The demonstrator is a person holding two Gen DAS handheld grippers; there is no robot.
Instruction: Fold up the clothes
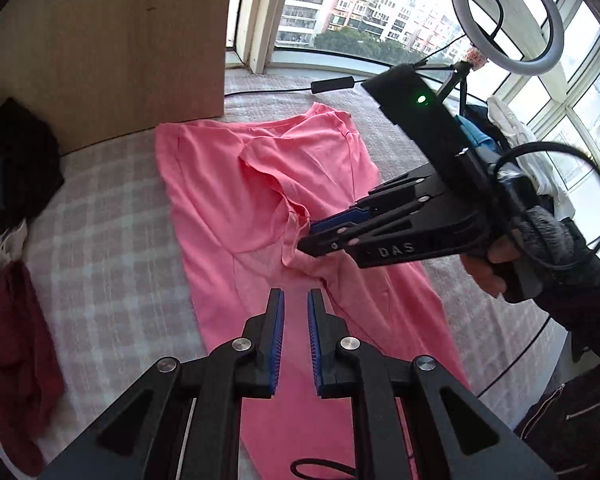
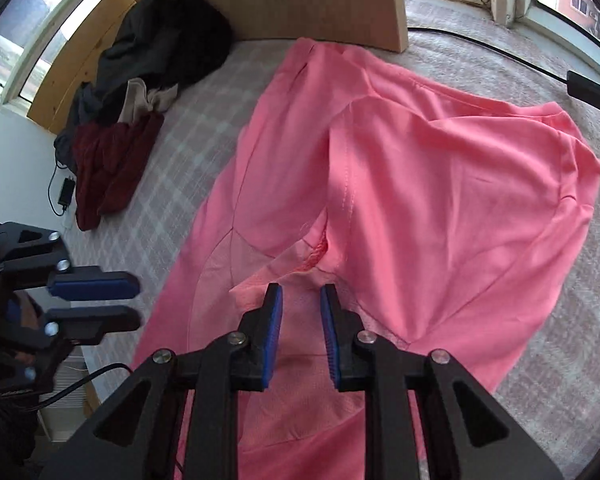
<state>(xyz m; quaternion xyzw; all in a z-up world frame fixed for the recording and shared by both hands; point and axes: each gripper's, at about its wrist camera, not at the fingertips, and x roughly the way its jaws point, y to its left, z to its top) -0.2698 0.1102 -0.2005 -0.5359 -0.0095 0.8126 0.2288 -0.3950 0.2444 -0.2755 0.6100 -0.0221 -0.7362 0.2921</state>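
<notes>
Left gripper [image 1: 296, 300]: slightly parted, empty. Right gripper [image 2: 300, 296]: slightly parted, empty, at folded sleeve. Pink shirt [image 1: 228, 184]: sleeves folded inward. Next, likely: grasp hem, fold toward collar.

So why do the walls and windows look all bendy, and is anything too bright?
Left wrist view: the fisheye lens bends the window frame; outside daylight is washed out, and the pink shirt is sharp. Right wrist view: the wooden board curves, and corners go dark.

checked bedcover [image 1: 112, 216]; wooden headboard [image 1: 112, 40], bright windows [image 1: 340, 4]
</notes>
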